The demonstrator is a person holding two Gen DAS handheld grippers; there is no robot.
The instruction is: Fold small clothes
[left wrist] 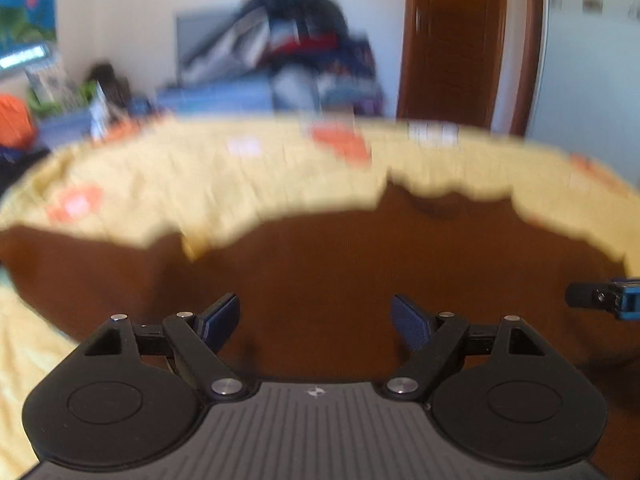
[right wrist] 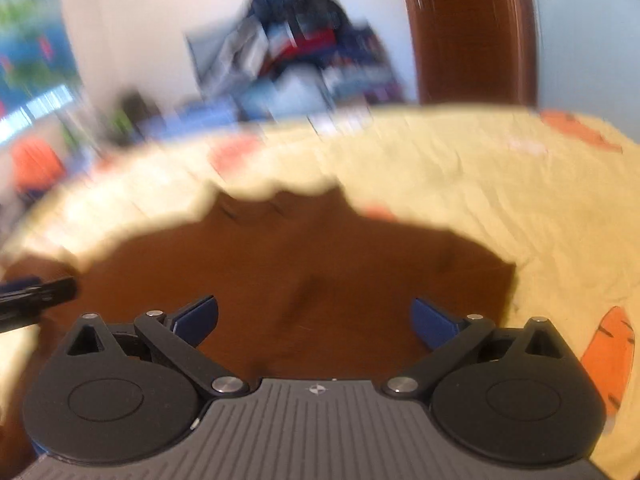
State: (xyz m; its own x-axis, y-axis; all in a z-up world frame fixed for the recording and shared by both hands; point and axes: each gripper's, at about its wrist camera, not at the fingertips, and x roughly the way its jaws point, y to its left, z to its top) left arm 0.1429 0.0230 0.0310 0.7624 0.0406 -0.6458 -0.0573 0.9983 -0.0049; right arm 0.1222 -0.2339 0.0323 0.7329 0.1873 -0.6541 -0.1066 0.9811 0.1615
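- Yellow bedding (left wrist: 240,184) with orange carrot prints covers the bed; beyond it, blurred, stand a pale wall, a wooden door (left wrist: 452,40) and a heap of dark clothes (left wrist: 288,44).
- Spread on that bedding lies the task's thing, a small brown garment (left wrist: 340,260). It fills the lower middle of both wrist views, with a ragged-looking far edge and some soft creases.
- Left tongs (left wrist: 316,322) stand wide apart over the brown cloth. No fabric is between the blue pads, and whether they touch the cloth I cannot tell.
- Right tongs (right wrist: 314,320) are also spread wide, empty, above the garment near its right side. A dark tip at the left edge of the right view is most likely the other tongs.
- Both views are smeared, so seams and hems cannot be made out.
- Judged risks from here:
  - A pinch into the flat middle rather than an edge could gather two layers or catch the yellow bedding with it.
  - The soft, rumpled bed gives little backing, so a shallow bite may slip off the thin cloth.
  - Uneven lifts by the two hands would skew the fold line.
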